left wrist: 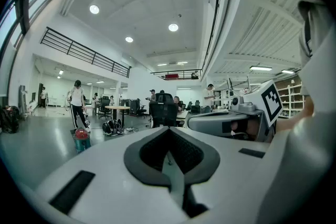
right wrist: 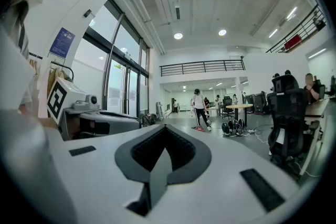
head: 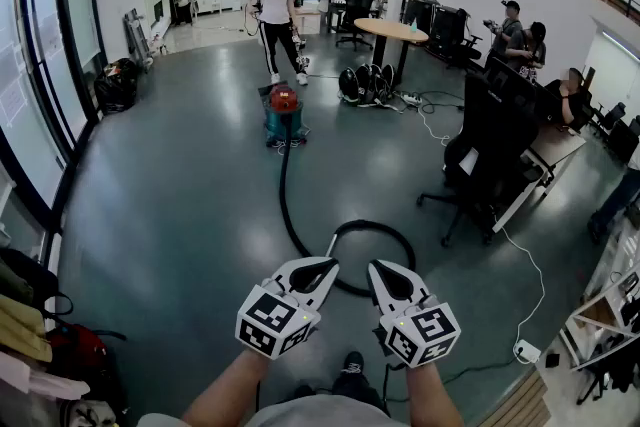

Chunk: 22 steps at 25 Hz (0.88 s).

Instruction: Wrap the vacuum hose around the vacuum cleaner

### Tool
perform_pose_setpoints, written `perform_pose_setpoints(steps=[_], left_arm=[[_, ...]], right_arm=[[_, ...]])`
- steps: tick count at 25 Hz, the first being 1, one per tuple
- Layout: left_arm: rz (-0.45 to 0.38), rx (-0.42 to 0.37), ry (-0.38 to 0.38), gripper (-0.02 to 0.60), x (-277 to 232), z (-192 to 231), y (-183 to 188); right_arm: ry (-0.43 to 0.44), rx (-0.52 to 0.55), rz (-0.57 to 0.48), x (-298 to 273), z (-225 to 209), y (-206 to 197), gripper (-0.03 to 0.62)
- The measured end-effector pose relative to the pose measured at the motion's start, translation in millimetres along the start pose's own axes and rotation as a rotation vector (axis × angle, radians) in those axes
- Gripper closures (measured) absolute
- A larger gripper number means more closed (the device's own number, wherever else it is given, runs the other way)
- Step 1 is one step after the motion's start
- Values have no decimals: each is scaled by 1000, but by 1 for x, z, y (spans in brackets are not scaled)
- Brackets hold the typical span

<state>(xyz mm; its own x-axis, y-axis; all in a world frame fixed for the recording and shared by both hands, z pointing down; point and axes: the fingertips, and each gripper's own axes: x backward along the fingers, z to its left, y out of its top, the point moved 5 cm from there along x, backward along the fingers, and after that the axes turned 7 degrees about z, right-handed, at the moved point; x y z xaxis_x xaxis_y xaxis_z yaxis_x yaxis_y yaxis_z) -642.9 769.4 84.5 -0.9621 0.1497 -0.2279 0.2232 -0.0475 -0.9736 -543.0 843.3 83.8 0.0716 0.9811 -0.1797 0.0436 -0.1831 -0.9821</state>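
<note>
Head view: left gripper [head: 324,265] and right gripper [head: 380,267] hold their jaws together on nothing, the vacuum hose [head: 372,224] looped just ahead and below, nearer the right, running straight forward to the vacuum cleaner [head: 284,113].

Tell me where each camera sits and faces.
Head view: on the person's head, angled down at the hose and vacuum cleaner; forearms, left gripper and right gripper show.
Left gripper view: on the left gripper, facing level forward; shut jaws, shirt show.
Right gripper view: on the right gripper, level past the windows; shut jaws show.
Shared: head and left gripper views both show the vacuum cleaner.
</note>
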Motion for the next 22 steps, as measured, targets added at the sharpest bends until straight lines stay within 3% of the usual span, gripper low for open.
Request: perform_pose_setpoints(steps=[22], left_arm=[[24,3,4,575,-12,-8,-2]], right_arm=[[18,-4,5,5,-9,-4,591]])
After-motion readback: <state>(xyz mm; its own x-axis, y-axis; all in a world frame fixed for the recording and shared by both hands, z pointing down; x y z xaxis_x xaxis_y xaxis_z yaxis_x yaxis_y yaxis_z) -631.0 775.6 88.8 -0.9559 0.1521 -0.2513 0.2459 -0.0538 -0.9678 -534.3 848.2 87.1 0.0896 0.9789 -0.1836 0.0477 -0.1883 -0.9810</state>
